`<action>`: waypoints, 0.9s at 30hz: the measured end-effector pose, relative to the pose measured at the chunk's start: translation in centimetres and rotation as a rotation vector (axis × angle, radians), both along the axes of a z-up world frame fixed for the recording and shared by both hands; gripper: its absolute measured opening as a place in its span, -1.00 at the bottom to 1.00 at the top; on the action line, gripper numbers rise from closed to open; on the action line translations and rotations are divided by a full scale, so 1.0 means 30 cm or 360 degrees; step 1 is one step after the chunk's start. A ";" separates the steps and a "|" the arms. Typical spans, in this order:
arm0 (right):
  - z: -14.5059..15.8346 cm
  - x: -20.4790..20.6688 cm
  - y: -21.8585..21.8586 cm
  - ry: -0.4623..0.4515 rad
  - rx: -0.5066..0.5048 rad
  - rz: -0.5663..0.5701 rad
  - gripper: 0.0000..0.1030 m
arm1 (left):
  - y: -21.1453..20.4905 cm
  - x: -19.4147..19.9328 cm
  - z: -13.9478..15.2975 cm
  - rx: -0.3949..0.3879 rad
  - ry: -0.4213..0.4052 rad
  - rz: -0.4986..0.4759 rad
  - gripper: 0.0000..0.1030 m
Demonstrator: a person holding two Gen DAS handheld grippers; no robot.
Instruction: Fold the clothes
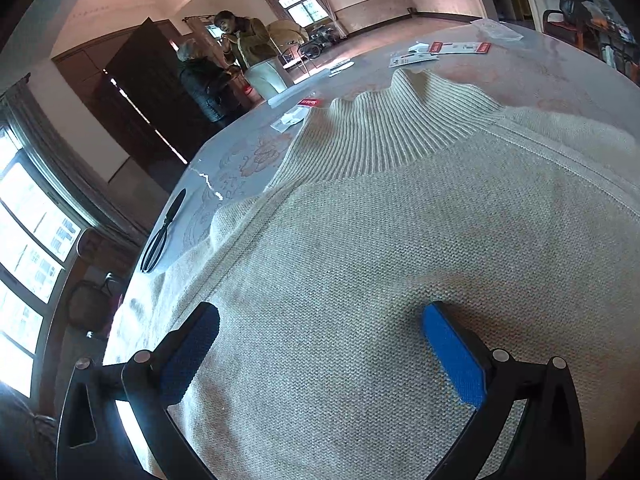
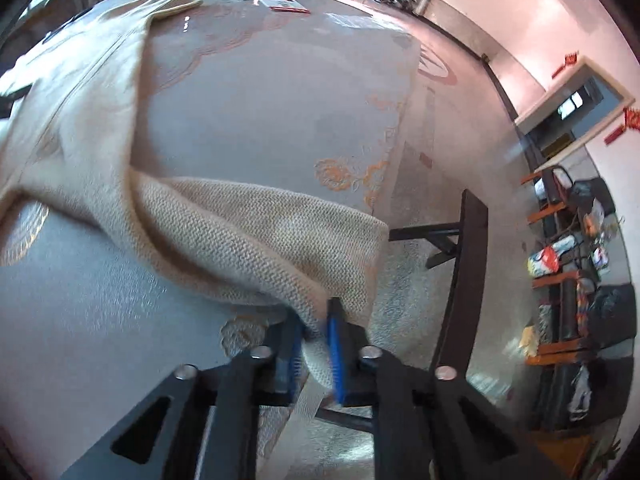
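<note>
A pale patterned surface (image 1: 240, 160) carries a cream knitted sweater (image 1: 380, 240), black scissors (image 1: 164, 232) and scattered red-and-white cards (image 1: 460, 47).

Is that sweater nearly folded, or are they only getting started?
Only starting. Done: the cream sweater lies spread flat on the table, its ribbed collar unfolded. In hand: the right gripper has clamped the sleeve end at the table's edge, while the left gripper hovers open over the body. Left: every fold, as none shows.
</note>
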State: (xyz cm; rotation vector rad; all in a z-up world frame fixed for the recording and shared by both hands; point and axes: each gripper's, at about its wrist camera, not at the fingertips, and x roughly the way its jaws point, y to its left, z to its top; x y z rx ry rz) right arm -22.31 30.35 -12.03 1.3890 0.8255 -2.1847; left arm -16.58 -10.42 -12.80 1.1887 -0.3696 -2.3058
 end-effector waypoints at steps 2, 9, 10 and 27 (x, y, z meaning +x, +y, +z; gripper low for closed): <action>0.050 -0.021 0.004 -0.0019 -0.0063 -0.0040 -0.88 | -0.013 0.020 0.001 0.0001 0.0000 0.0008 1.00; 0.349 0.020 0.072 -0.0232 -0.0299 -0.0083 -0.89 | -0.015 0.033 0.000 0.0019 0.0026 0.0027 1.00; 0.389 0.032 0.078 -0.0285 -0.0321 -0.0080 -0.89 | -0.014 0.035 -0.001 0.0020 0.0031 0.0032 1.00; 0.298 -0.250 -0.092 -0.0311 -0.0395 -0.0118 -0.63 | 0.013 0.049 -0.008 -0.0062 0.0078 0.0085 1.00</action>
